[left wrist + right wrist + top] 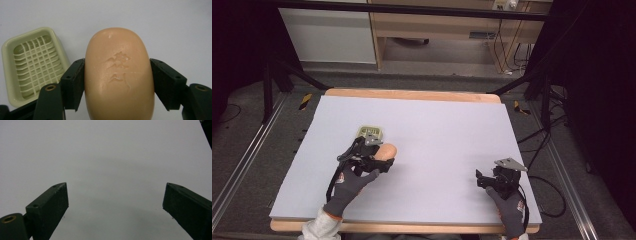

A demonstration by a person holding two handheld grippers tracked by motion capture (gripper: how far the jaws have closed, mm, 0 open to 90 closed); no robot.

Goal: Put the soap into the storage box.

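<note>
1. Desk (437, 150): my right hand-held gripper (484, 179) idles near the right edge, jaws wide and empty.
2. Soap dish (35, 62): empty, just beside my left hand-held gripper (117, 82).
3. Soap bar (118, 75): clamped between the left jaws, carry step. Next, I judge: centre over the dish, lower, release.

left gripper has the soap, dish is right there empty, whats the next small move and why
Probably carry the soap bar a short way toward the soap dish and hold it over the slotted tray. The left gripper has its jaws pressed on both sides of the bar, the dish sits empty just beside it, and the right gripper rests open over bare table, far off.
</note>
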